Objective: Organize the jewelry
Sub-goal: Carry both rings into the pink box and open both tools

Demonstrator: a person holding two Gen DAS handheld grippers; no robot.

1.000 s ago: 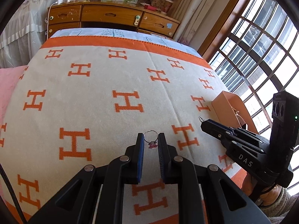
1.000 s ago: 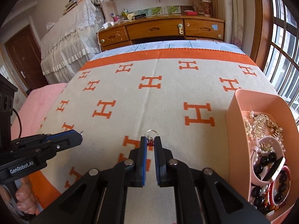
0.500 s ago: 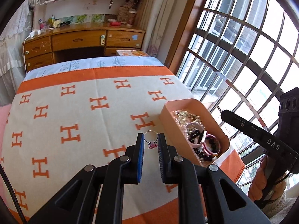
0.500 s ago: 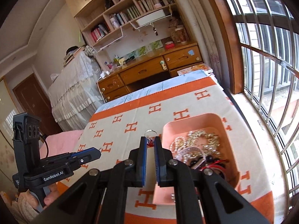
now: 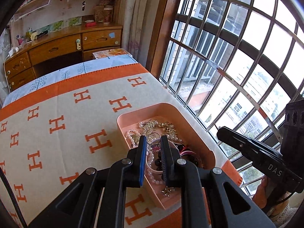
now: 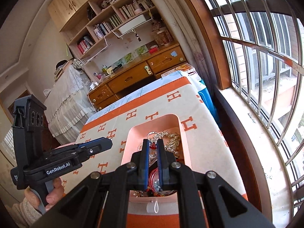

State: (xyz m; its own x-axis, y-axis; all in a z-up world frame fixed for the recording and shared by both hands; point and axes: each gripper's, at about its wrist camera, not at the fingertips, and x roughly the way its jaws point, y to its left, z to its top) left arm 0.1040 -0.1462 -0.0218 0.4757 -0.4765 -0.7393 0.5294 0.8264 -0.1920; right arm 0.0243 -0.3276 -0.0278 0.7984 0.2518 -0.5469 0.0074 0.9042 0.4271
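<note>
A pink tray holding several pieces of jewelry lies on the bed's right side; it also shows in the right wrist view. My left gripper is shut on a silver ring with a small red charm and holds it above the tray. My right gripper is shut on another silver ring with a red charm, also above the tray. The left gripper shows at the left of the right wrist view, the right gripper at the right of the left wrist view.
The bed is covered by a cream blanket with orange H marks. A barred window runs close along the right. A wooden dresser stands past the bed's far end, shelves with books above it.
Both grippers, each still holding its ring, have risen from the blanket and swung right, ending above the pink tray.
</note>
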